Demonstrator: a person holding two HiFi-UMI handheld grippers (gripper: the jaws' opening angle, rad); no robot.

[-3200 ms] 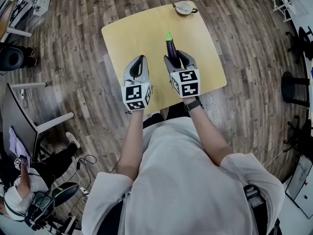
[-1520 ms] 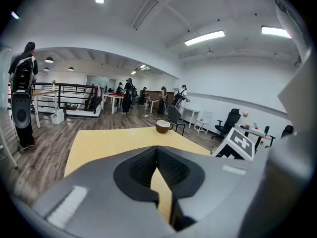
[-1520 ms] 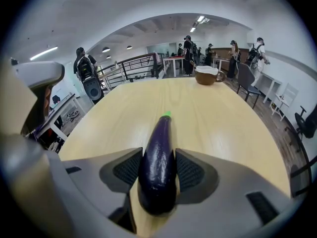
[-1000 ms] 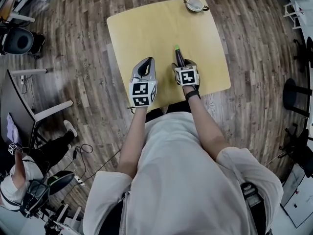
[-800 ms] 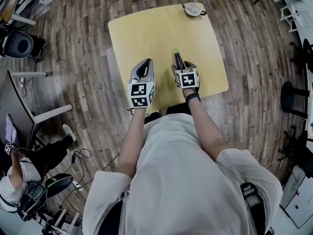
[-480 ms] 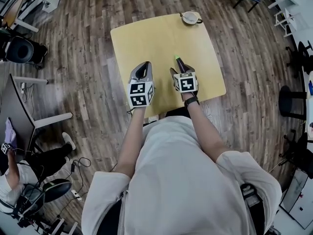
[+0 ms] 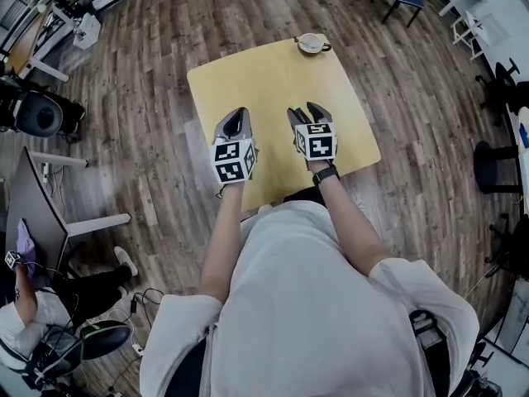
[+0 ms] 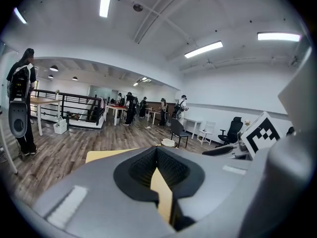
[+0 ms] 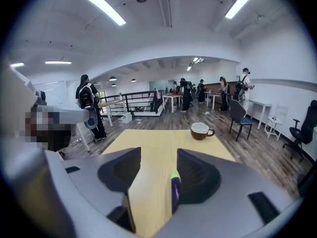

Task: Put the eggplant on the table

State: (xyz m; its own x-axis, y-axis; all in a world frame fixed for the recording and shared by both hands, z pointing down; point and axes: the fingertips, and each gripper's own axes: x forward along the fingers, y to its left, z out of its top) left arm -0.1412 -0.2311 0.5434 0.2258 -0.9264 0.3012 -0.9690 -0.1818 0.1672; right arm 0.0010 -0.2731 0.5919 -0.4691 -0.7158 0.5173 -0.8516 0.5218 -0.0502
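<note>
Nearest the camera, a light shirt [image 7: 306,304] and two bare forearms are seen from above, a dark watch [image 7: 326,174] being worn on the right wrist. The left gripper [image 7: 235,116] is held over the near edge of the table [image 7: 248,73]; in the left gripper view its jaws are brought together at the tips, nothing is held between them, and only a sliver of yellow tabletop is shown through the slot lower down. Just beside it, the right gripper [image 7: 302,110] is held above the same tabletop. Its jaws are set wide apart and are closing, and no pad is seen pressing on anything. The eggplant [image 9: 174,190] is seen through that gap in the right gripper view, lying on the table close by the inner edge of the right-hand jaw, its purple body turned lengthwise and its green stem end pointed away from the person. In the head view it is covered by the gripper. Farther off, near the table's far edge, a cup [image 9: 200,130] is set upright with its handle to the right. Beyond that, a wood-plank floor [image 7: 149,114], a dark chair [image 9: 238,114] and standing people are made out.
</note>
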